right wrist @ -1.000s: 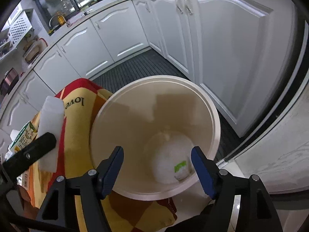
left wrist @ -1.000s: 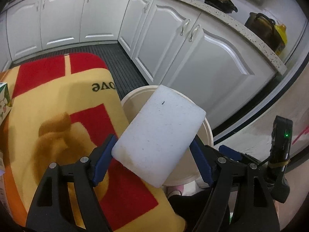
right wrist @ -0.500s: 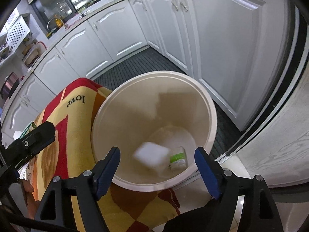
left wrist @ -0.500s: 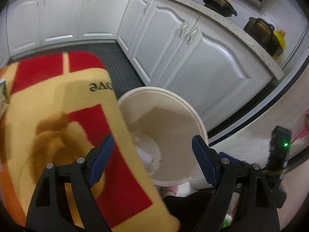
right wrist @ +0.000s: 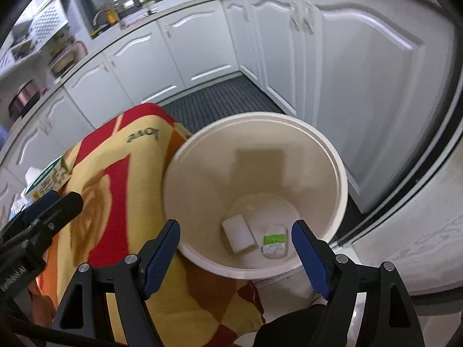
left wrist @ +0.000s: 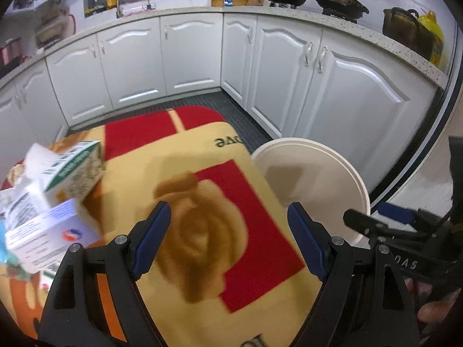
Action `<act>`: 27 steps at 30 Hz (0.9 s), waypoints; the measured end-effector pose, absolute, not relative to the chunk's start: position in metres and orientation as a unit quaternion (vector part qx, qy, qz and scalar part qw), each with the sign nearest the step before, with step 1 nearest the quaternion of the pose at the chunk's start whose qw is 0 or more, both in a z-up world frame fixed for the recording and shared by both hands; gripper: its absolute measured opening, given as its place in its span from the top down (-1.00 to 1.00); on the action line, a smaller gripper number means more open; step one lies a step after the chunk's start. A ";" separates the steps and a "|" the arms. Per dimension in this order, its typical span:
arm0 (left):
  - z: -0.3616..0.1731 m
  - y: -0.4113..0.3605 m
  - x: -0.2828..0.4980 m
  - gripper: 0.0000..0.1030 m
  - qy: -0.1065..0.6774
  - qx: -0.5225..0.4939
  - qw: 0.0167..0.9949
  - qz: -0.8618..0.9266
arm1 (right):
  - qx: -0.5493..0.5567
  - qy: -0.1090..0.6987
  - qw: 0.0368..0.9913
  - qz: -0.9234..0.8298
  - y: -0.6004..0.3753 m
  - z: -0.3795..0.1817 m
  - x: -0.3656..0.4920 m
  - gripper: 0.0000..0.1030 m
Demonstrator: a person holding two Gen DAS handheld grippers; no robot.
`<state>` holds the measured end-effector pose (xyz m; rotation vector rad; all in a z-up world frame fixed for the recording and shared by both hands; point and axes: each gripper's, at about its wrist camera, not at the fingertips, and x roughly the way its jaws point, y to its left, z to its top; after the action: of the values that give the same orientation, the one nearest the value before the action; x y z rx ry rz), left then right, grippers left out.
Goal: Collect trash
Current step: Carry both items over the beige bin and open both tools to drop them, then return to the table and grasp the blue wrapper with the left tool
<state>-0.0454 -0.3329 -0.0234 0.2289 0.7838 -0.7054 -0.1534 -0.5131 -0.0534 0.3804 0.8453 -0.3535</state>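
A cream round bin (right wrist: 338, 173) stands on the floor beside the blanket-covered table; it also shows in the left wrist view (left wrist: 358, 185). Inside lie a white block (right wrist: 238, 232) and a crumpled white-and-green wrapper (right wrist: 274, 241). My left gripper (left wrist: 230, 240) is open and empty over the yellow-and-red blanket (left wrist: 202, 202). My right gripper (right wrist: 235, 256) is open and empty above the bin's near rim. Trash lies at the table's left: a green-and-white carton (left wrist: 72, 170), a white-and-blue box (left wrist: 49, 237) and crumpled paper (left wrist: 34, 156).
White kitchen cabinets (left wrist: 347, 92) curve around the back and right, with pots on the counter (left wrist: 341, 3). Dark ribbed floor mat (right wrist: 220, 101) lies behind the bin. The carton also shows in the right wrist view (right wrist: 49, 179).
My left gripper let go of the white block, which fell into the bin. The left gripper then swung left over the blanket, bringing the carton and boxes into view.
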 end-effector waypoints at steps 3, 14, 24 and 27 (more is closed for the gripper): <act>-0.020 -0.316 -0.046 -0.60 0.367 0.103 0.865 -0.326 | 0.170 0.399 0.886 -0.163 -0.501 -0.044 -0.151 -0.52; -0.005 -0.230 -0.041 -0.60 0.363 0.074 0.889 -0.269 | 0.147 0.375 0.908 -0.114 -0.453 -0.022 -0.141 -0.61; 0.001 -0.105 -0.017 -0.60 0.378 0.030 0.910 -0.165 | 0.126 0.384 0.914 -0.014 -0.382 -0.010 -0.112 -0.61; 0.000 -0.073 -0.010 -0.60 0.378 0.016 0.916 -0.133 | 0.124 0.389 0.913 0.014 -0.361 -0.009 -0.104 -0.61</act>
<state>-0.0098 -0.0727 -0.0004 0.0322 0.7775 -0.2734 -0.1039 -0.3607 -0.0087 0.2545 0.8008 0.0280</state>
